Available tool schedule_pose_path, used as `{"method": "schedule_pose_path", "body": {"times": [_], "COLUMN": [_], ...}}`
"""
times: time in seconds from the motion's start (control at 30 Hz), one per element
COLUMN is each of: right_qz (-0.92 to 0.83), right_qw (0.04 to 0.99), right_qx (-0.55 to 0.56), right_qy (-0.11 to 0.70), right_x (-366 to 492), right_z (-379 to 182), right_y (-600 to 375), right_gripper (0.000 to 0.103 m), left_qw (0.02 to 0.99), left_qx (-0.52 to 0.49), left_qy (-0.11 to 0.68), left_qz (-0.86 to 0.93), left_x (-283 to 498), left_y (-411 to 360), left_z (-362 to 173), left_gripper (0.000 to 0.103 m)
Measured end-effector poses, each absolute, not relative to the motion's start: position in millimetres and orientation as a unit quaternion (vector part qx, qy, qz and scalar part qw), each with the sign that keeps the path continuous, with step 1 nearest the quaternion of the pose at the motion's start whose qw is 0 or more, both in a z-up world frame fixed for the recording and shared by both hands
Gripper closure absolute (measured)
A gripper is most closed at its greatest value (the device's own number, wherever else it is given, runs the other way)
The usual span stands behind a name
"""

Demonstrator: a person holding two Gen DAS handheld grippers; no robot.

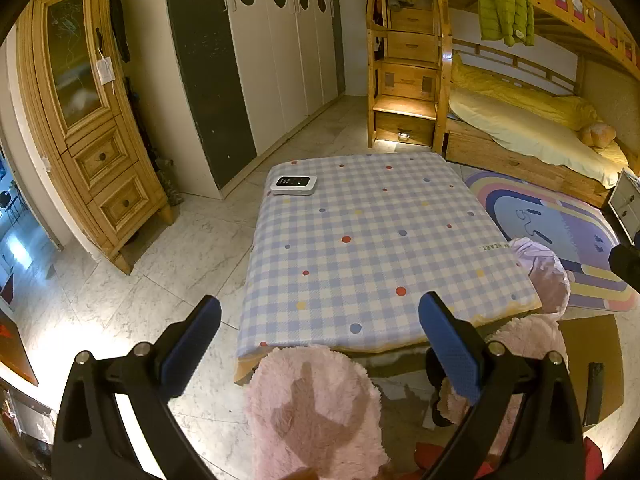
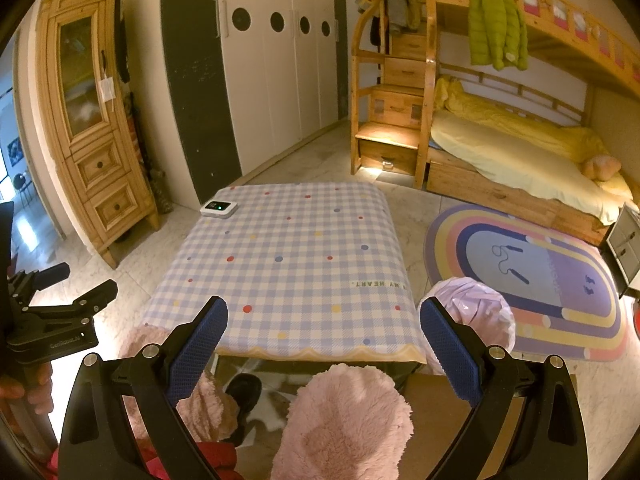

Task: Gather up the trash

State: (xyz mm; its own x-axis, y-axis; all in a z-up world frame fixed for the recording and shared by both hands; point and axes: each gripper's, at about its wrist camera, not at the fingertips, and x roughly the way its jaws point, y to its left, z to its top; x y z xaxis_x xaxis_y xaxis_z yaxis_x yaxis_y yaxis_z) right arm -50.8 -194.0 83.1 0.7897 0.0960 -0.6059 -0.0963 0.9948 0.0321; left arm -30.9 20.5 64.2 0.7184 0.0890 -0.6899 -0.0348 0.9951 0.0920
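Floor of pale marble tile [image 2: 280, 160] spreads under everything, with a wooden bunk bed with yellow bedding [image 2: 520, 148] along the far right and a white wardrobe with round dark holes in its doors [image 2: 276, 60] against the back wall. A tall pine cabinet with a glass door [image 1: 92, 120] stands at the left. On the floor beside the bed lies a rainbow-striped oval rug in lilac, yellow and pink [image 2: 532, 276].

In the middle stands the bench, covered by a blue-and-white checked cloth with coloured dots [image 1: 372, 248]; a small white device with a dark screen [image 1: 293, 185] sits at its far left corner. Just off the bench's near right corner, on the floor at the rug's edge, is a crumpled lilac plastic bag [image 2: 476, 312], the only trash-like thing visible.

Two fluffy pink slippers [image 2: 344, 420] show at the bottom of both views.

The left gripper [image 1: 320, 316] hovers over the bench's near edge, its blue-padded fingers [image 1: 192, 340] spread wide with nothing between them. The right gripper [image 2: 322, 316] is likewise spread apart and empty, its right finger close in front of the bag.
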Motion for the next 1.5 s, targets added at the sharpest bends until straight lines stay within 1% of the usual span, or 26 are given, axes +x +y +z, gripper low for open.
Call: {"method": "schedule_pose_path", "body": {"times": [1.5], "right_qz": [0.047], "right_qw": [0.946], "right_qx": [0.003], "right_qy": [0.321], "right_x": [-47], "right_z": [85], "right_y": [-203], "right_gripper": [0.007], "left_qw": [0.924], "left_qx": [0.04], "left_qy": [0.38], "left_qz": [0.004], "left_x": [-21], "left_y": [21], "left_z": [63], "left_gripper": [0.007]}}
